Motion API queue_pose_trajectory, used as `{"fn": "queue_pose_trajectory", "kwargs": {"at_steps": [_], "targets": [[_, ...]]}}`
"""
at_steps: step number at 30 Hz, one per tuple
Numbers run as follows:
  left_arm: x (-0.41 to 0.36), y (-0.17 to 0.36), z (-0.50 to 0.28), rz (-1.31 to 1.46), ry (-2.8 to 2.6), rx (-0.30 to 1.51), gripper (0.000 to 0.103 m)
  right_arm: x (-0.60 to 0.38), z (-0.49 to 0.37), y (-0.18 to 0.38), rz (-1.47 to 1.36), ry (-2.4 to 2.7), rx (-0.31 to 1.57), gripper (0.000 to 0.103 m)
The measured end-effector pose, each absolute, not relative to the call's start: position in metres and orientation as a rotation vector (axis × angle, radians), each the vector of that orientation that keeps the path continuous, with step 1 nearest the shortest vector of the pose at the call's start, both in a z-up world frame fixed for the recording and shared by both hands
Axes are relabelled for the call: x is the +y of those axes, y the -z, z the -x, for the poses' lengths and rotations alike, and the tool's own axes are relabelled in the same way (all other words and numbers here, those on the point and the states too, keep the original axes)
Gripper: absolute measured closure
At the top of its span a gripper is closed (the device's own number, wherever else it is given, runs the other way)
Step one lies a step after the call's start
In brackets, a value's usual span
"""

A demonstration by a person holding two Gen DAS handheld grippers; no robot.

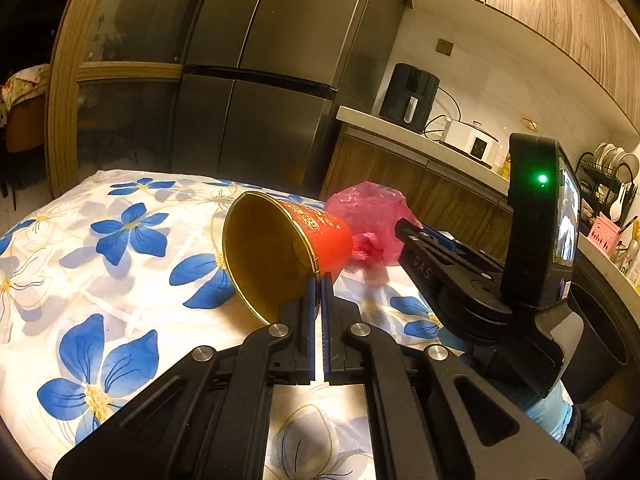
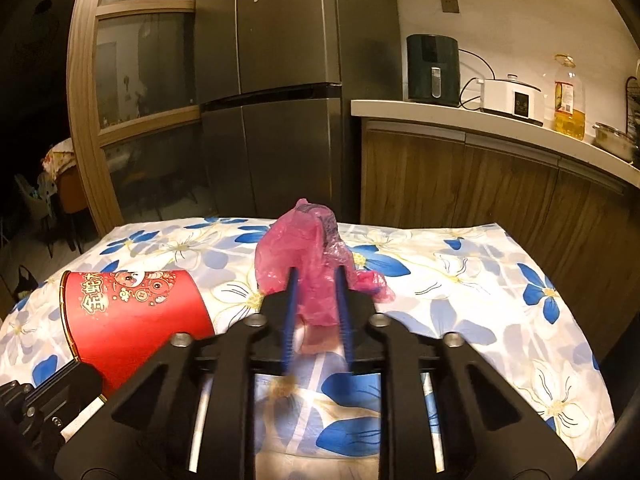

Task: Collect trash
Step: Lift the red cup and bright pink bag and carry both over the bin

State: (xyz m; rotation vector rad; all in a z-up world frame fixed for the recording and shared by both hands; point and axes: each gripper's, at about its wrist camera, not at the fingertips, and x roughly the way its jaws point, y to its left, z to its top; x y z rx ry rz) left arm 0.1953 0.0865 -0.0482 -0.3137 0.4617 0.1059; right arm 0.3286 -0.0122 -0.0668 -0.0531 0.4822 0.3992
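A red paper cup (image 1: 320, 236) with a gold inside is held tilted on its side above the flowered tablecloth (image 1: 120, 264). My left gripper (image 1: 318, 280) is shut on the cup's rim. The cup also shows at the left of the right wrist view (image 2: 132, 312). A crumpled pink plastic bag (image 2: 308, 264) sits between the fingers of my right gripper (image 2: 316, 276), which is shut on it. In the left wrist view the bag (image 1: 372, 212) lies just behind the cup, with the right gripper (image 1: 404, 232) reaching in from the right.
A steel fridge (image 2: 280, 80) stands behind the table. A wooden counter (image 2: 480, 124) on the right carries an air fryer (image 2: 432, 68), a rice cooker (image 2: 516, 100) and an oil bottle (image 2: 568, 96). A dark bin (image 1: 600, 328) stands right of the table.
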Motion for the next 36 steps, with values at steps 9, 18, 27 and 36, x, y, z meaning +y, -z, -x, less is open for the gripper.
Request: {"fn": "queue_pose_trajectory", "kwargs": {"at_steps": [9,18,27,36], "targets": [[0.086,0.044,-0.190,0.310,-0.119,0.454,0.101,-0.026,-0.318,0.057,0.020,-0.408,0.455,0.102],[0.077,0.030,-0.177,0.283,-0.133,0.436,0.101,-0.065,-0.284,0.030,-0.044,-0.409,0.406,0.102],[0.057,0.011,-0.164,0.254,-0.130,0.417,0.101,-0.109,-0.245,0.007,-0.056,-0.366,0.359,0.102],[0.009,-0.007,-0.160,0.210,-0.060,0.405,0.101,-0.163,-0.215,-0.005,-0.068,-0.286,0.334,0.102]]}}
